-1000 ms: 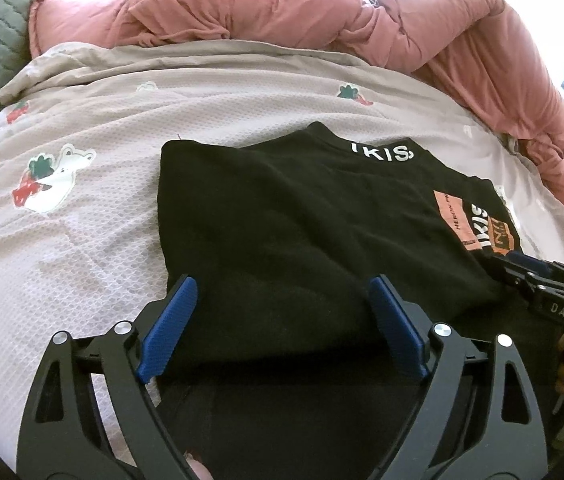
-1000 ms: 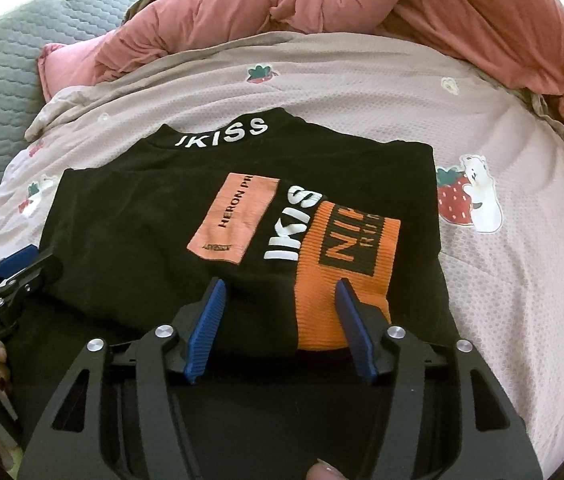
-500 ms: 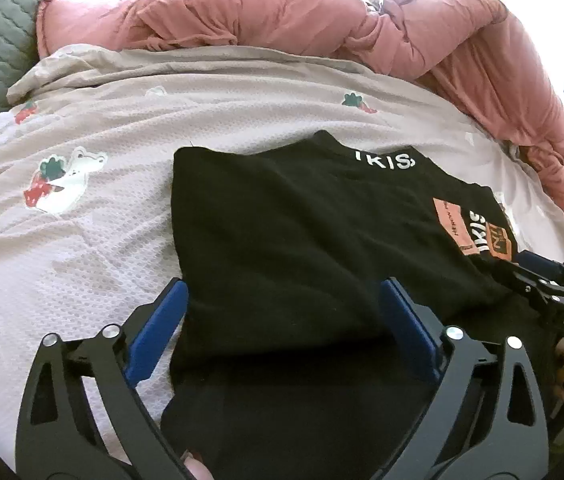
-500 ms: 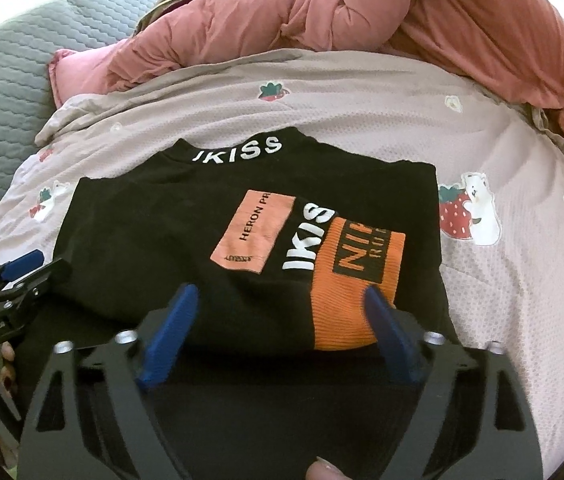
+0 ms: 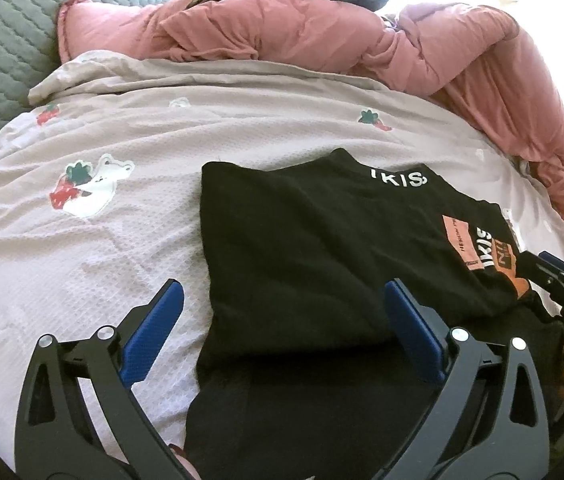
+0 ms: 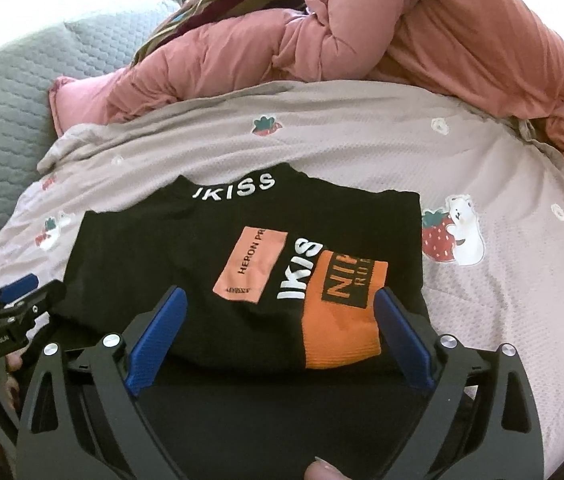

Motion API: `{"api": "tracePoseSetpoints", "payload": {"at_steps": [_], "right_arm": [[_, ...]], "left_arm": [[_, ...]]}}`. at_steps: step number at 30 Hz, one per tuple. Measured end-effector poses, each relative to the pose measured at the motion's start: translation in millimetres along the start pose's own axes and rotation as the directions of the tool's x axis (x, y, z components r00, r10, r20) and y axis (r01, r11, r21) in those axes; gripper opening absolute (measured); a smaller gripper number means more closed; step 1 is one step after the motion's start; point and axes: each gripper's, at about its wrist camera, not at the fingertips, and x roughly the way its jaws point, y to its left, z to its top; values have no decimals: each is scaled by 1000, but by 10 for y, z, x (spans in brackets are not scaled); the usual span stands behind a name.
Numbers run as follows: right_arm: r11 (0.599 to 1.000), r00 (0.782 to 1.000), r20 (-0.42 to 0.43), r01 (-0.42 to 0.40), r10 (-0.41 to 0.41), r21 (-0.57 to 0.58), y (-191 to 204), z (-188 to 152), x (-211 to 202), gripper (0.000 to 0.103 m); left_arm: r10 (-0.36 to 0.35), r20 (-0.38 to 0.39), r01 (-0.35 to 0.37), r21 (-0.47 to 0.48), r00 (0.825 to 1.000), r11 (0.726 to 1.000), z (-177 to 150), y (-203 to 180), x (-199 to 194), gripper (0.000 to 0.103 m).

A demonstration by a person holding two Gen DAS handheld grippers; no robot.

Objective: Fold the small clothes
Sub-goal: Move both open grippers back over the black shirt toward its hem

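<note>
Right wrist view: letting go of black T-shirt (image 6: 170, 248) after a fold, lying mid-bedsheet (image 6: 482, 320). Right gripper (image 6: 278, 332) and left gripper (image 5: 278, 328) jaws just been opening, now spread wide, nothing clamped. Reading "IKISS", "HERON PR". Probably needing another fold or next garment.

The left gripper (image 5: 282, 316) and right gripper (image 6: 280, 320) both tilt downward; their jaws have just been opening, gripping nothing.
</note>
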Motion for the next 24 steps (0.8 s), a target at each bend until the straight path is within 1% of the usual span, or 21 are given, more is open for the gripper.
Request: {"api": "tracePoseSetpoints", "payload": {"at_steps": [5, 10, 14, 19, 24], "right_arm": [[1000, 1000, 26, 14, -14, 6, -16, -1, -72, 94], [1000, 999, 46, 16, -17, 27, -78, 7, -152, 94], [999, 998, 54, 16, -18, 34, -120, 2, -205, 94], [999, 998, 63, 5, -7, 41, -160, -13, -287, 94], [999, 997, 73, -2, -1, 33, -167, -37, -383, 94]], "left_arm": [[-13, 17, 13, -24, 1000, 1000, -16, 0, -80, 93], [2, 27, -2, -18, 1000, 1000, -62, -30, -144, 93], [39, 50, -39, 2, 998, 999, -116, -45, -228, 93], [62, 64, -60, -25, 996, 998, -203, 42, -315, 93], [84, 69, -82, -31, 994, 996, -284, 71, -404, 93]]}}
